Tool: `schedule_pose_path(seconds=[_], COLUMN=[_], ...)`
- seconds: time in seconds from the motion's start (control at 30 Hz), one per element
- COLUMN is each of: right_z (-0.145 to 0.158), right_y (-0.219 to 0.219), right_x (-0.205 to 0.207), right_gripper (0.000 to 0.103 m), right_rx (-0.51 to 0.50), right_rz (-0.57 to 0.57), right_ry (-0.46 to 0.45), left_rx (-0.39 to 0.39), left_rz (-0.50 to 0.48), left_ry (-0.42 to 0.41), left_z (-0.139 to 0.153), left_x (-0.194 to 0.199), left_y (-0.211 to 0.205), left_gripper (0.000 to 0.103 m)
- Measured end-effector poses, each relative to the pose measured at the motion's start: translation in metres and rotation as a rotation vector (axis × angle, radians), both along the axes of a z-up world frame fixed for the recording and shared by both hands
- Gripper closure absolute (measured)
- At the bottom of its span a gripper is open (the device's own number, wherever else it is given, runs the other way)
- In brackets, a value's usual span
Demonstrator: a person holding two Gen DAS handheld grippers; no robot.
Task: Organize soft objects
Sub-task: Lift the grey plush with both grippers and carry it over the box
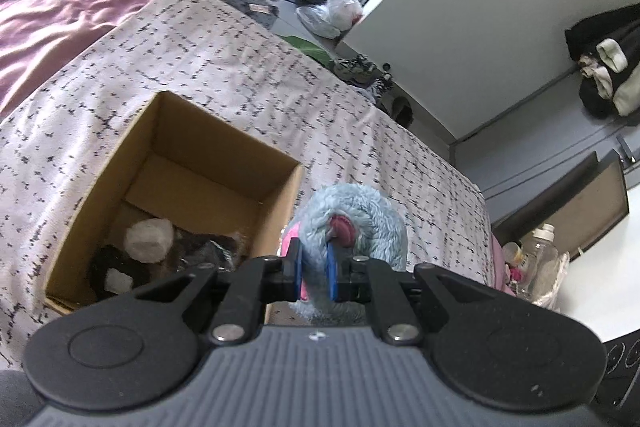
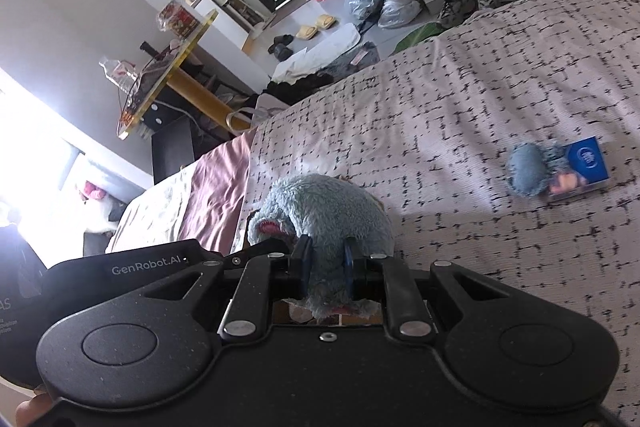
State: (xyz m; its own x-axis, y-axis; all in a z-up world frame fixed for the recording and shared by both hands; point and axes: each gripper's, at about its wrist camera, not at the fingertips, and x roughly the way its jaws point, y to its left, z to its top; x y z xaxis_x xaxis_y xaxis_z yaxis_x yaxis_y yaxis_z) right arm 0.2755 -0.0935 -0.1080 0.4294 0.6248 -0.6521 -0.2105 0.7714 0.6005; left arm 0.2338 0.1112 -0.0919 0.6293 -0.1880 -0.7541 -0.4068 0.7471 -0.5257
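My left gripper is shut on a fluffy blue plush toy with a pink spot, held just right of an open cardboard box on the bed. The box holds dark and white soft items. My right gripper is shut on a blue plush toy with pink-lined ears, held above the patterned bed cover. A third small blue plush lies on the bed to the right, against a blue packet.
The bed has a white cover with black marks and a pink sheet at its far end. Beyond the bed the floor holds plastic bags, slippers and shoes. A bedside surface with a bottle is on the right.
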Motion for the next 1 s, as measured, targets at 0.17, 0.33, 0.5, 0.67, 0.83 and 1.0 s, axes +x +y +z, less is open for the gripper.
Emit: schedule_pose_path(seconds=[0.17, 0.33, 0.5, 0.67, 0.83, 1.0], right_z=[-0.003, -0.004, -0.007, -0.010, -0.015, -0.022], right_y=[0.018, 0.033, 0.047, 0.067, 0.078, 0.082], right_x=[0.002, 0.007, 0.014, 0.018, 0.021, 0.020], right_gripper=[0.086, 0.086, 0.086, 0.086, 0.086, 0.080], right_rx=[-0.007, -0.004, 0.014, 0.002, 0.002, -0.030], right_rz=[0.021, 0.037, 0.035, 0.048, 0.056, 0.053], right_ry=[0.012, 0.017, 0.040, 0.041, 0.056, 0.073], left_rx=[0.001, 0.006, 0.025, 0.039, 0.041, 0.069], left_rz=[0.020, 0.037, 0.059, 0.103, 0.125, 0.139], left_ry=[0.018, 0.020, 0.029, 0.040, 0.051, 0.071], left_z=[-0.005, -0.005, -0.004, -0.006, -0.011, -0.015], left_x=[0.000, 0.002, 0.005, 0.007, 0.005, 0.005], left_y=[0.017, 0.032, 0.045, 0.058, 0.068, 0.076], left_gripper=[0.093, 0.094, 0.095, 0.095, 0.095, 0.095])
